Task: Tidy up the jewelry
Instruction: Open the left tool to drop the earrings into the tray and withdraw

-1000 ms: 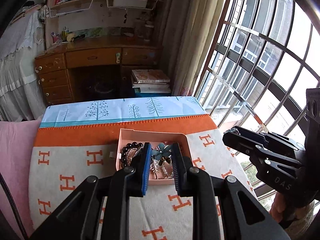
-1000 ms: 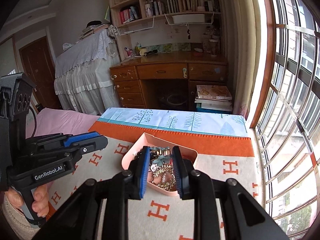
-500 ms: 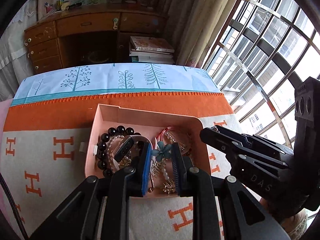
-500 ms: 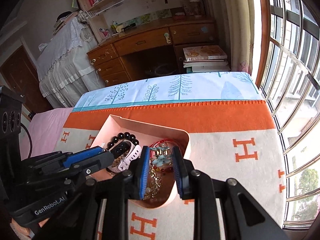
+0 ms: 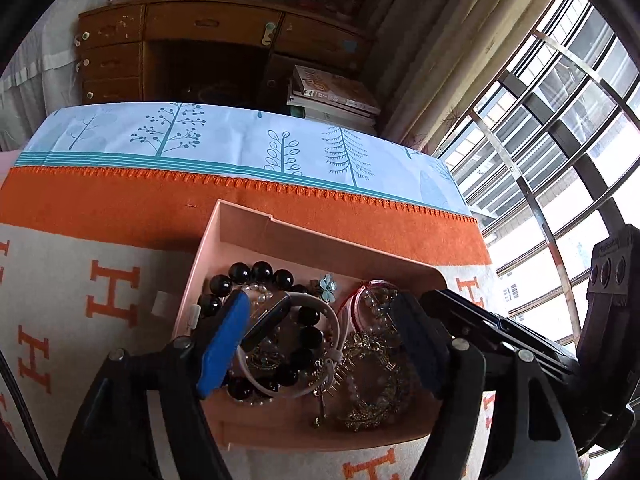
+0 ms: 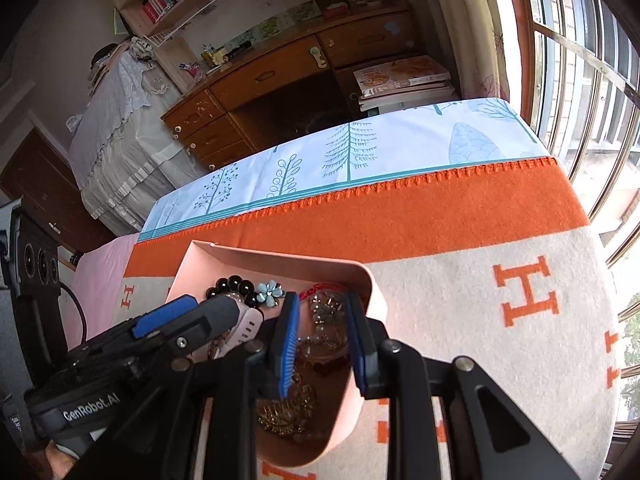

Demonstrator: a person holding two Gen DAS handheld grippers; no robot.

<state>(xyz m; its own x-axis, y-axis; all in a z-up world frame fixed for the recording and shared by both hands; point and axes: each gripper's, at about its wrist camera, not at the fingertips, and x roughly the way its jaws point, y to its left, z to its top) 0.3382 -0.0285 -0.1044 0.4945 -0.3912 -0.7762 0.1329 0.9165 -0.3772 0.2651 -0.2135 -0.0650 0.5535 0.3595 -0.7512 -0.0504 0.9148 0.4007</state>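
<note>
A pink tray (image 5: 320, 240) (image 6: 280, 260) sits on the orange and white blanket, full of jewelry. It holds a black bead bracelet (image 5: 260, 274), a white band watch (image 5: 304, 308), a blue flower piece (image 5: 328, 286) (image 6: 270, 292), a red cord bracelet (image 5: 360, 300) and gold chains (image 5: 372, 380) (image 6: 288, 408). My left gripper (image 5: 320, 344) is open wide, low over the tray, its jaws either side of the watch and beads. My right gripper (image 6: 320, 344) is open, its jaws down inside the tray's right end over the chains.
The blanket (image 6: 500, 320) covers the bed, with a blue tree-print sheet (image 5: 240, 144) beyond it. A wooden desk (image 5: 200, 40) and a stack of books (image 5: 332, 96) stand past the bed. A barred window (image 5: 560, 140) is at the right.
Both grippers have come down and forward onto the tray. The left jaws have opened much wider; the right jaws have opened a little.
</note>
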